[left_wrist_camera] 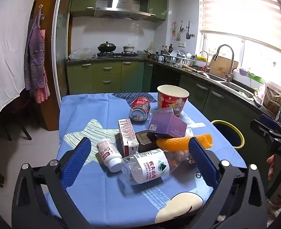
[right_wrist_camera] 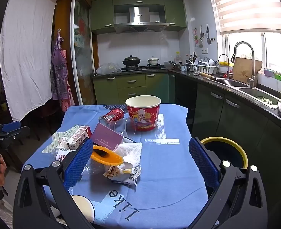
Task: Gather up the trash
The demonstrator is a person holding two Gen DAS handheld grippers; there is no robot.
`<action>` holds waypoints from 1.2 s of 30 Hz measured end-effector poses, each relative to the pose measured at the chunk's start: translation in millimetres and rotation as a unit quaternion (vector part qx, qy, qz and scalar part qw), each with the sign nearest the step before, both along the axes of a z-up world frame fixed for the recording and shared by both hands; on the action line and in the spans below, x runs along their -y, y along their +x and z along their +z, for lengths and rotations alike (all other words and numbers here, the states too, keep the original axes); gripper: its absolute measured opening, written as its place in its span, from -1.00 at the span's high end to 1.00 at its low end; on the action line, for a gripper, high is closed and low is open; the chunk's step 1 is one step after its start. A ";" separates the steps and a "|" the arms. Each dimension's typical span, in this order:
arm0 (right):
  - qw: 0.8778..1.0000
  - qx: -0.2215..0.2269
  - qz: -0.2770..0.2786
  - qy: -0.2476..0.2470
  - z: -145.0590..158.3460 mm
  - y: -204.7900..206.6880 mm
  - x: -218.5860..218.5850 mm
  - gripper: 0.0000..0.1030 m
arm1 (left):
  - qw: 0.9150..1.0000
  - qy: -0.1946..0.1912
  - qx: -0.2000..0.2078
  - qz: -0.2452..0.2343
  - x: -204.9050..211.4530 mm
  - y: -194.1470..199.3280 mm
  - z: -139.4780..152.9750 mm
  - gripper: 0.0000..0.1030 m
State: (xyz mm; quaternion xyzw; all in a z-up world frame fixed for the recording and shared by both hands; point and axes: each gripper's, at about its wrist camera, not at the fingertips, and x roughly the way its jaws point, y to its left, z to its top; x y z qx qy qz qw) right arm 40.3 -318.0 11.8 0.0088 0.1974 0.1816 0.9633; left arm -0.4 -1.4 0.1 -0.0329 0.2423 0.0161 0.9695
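Note:
Trash lies in a heap on the blue-clothed table (left_wrist_camera: pixel 87 110): a crushed clear water bottle (left_wrist_camera: pixel 150 167), a small white pill bottle (left_wrist_camera: pixel 109 155), a red-and-white carton (left_wrist_camera: pixel 127 134), a purple box (left_wrist_camera: pixel 168 125), an orange foam net (left_wrist_camera: pixel 182 143), a red can (left_wrist_camera: pixel 140 108) and a red paper bucket (left_wrist_camera: pixel 172 99). My left gripper (left_wrist_camera: pixel 139 145) hovers open above the near side of the heap, holding nothing. My right gripper (right_wrist_camera: pixel 140 148) is open and empty over a white tissue (right_wrist_camera: pixel 130 152), a wrapper (right_wrist_camera: pixel 123 173) and the orange net (right_wrist_camera: pixel 106 156). A yellow-rimmed dark bin (right_wrist_camera: pixel 226 152) stands beside the table's right edge.
Green kitchen cabinets and a counter with a sink (right_wrist_camera: pixel 255 93) run along the right and back. A clear plastic cup (right_wrist_camera: pixel 125 126) lies tipped by the bucket (right_wrist_camera: pixel 143 112). A hand (left_wrist_camera: pixel 272 166) holds the right gripper's handle at the left view's right edge. Chairs stand at the left.

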 end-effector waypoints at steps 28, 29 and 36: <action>1.000 -0.006 0.002 0.000 -2.7 1.6 -1.6 -0.92 | 1.000 -0.002 -0.004 -0.003 1.7 -0.9 1.5 -0.89; 1.000 -0.007 0.002 0.000 -3.5 1.7 -2.5 -0.92 | 1.000 -0.002 -0.005 -0.003 1.8 -0.7 1.2 -0.89; 1.000 -0.007 0.002 0.000 -3.6 2.0 -2.6 -0.92 | 1.000 -0.001 -0.006 -0.005 2.8 -0.4 0.0 -0.89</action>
